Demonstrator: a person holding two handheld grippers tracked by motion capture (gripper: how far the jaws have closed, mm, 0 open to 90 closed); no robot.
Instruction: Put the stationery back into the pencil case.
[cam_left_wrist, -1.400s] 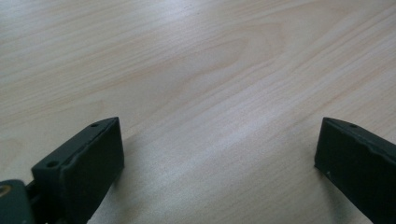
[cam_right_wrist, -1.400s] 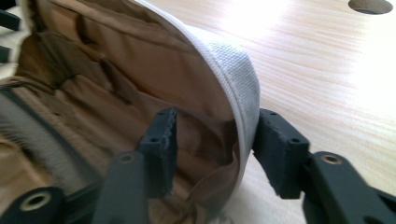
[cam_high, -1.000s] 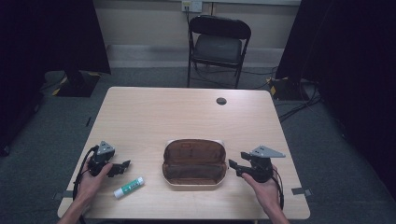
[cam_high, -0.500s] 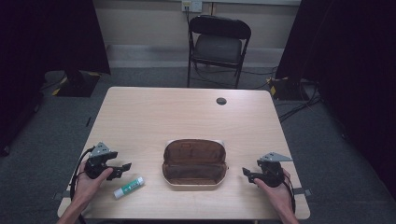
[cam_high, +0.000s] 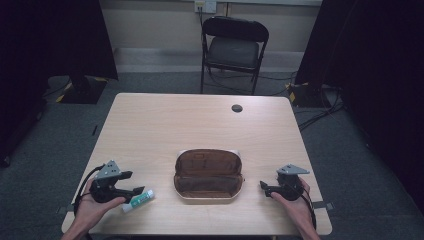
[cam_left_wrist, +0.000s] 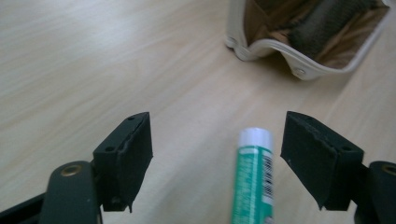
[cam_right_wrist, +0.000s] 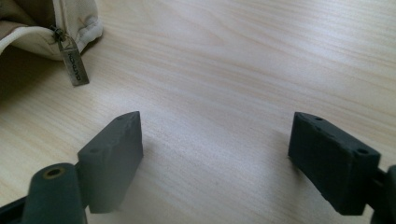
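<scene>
Left gripper (cam_left_wrist: 217, 154), its matte black jaws spread and lately narrowing, straddles a green-and-white glue stick (cam_left_wrist: 252, 179) lying untouched on the pale wood-grain table (cam_high: 165, 125), a smooth cylinder with a barcode label. Right gripper (cam_right_wrist: 215, 163) hangs with jaws widening over bare laminate, just beside an unzipped cream pencil case (cam_high: 208, 175) with a tan lining and a metal zip pull (cam_right_wrist: 74, 63).

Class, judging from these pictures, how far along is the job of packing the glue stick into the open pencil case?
Done: the brown, cream-edged pencil case lies unzipped on the wooden table. In hand: the open left gripper straddles the green-and-white glue stick, not gripping. Left: grasping, placing, zipping. The right gripper is open, holding nothing.
</scene>
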